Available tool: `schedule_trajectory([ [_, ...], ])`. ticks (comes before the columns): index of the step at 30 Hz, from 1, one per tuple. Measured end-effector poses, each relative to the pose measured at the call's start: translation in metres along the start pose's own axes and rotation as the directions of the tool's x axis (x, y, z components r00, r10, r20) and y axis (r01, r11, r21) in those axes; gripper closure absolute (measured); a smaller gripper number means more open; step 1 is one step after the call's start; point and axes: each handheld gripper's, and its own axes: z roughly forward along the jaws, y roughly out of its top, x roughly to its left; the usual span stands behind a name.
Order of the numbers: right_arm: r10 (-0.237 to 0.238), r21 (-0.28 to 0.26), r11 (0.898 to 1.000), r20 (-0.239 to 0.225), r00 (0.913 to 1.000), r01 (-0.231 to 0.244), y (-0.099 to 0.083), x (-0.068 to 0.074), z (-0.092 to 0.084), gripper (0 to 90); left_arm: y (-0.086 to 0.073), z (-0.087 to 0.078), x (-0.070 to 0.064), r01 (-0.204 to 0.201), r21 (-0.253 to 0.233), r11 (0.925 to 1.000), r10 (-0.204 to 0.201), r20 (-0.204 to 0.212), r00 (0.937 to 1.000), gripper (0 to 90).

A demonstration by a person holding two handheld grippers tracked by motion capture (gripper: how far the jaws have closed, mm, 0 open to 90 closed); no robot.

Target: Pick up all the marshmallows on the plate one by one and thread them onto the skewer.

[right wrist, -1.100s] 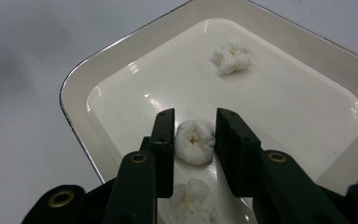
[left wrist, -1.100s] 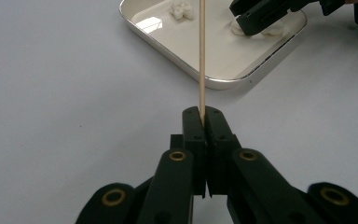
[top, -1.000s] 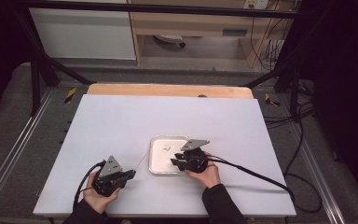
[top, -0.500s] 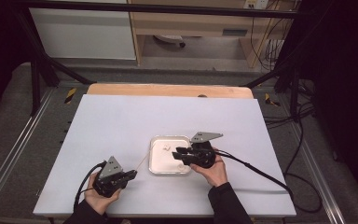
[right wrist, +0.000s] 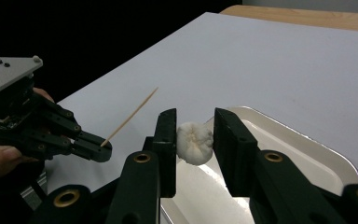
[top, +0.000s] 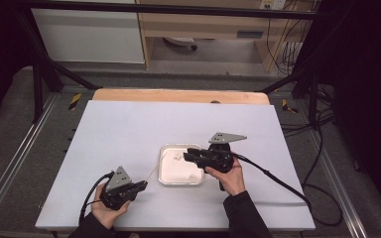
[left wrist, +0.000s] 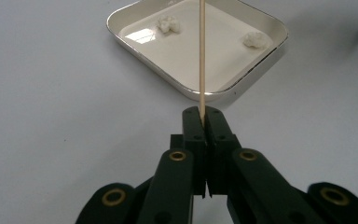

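My left gripper [top: 141, 185] rests near the table's front edge, shut on a thin wooden skewer [top: 156, 168] that points up and away toward the tray. In the left gripper view the skewer [left wrist: 202, 56] rises from the closed tips [left wrist: 202, 114] across a shallow white tray [left wrist: 242, 79] holding two small white lumps [left wrist: 168, 23] [left wrist: 255, 39]. My right gripper [top: 188, 152] hovers over the tray [top: 178, 184]. In the right gripper view its jaws [right wrist: 196, 116] press a round white lump [right wrist: 194, 142], lifted above the tray [right wrist: 307, 140]. The left gripper [right wrist: 95, 151] and skewer [right wrist: 130, 116] sit to its left.
The white table top [top: 129, 129] stretches wide behind and to both sides of the tray. A wooden strip [top: 178, 95] runs along the far edge. Black cables [top: 278, 181] trail from the grippers toward the front and right.
My right gripper has risen from the tray with the white lump between its jaws. The left gripper and its skewer have stayed in place.
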Motion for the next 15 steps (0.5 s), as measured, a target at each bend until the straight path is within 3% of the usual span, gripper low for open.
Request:
schedule_trajectory([
  [15, 0.062, -0.047, 0.997, -0.074, 0.9954, -0.065, 0.021, 0.007, 0.021, 71.6, 0.001, -0.001, -0.001, -0.002, -0.017, 0.9998, 0.002, 0.003, 1.0000, 88.6],
])
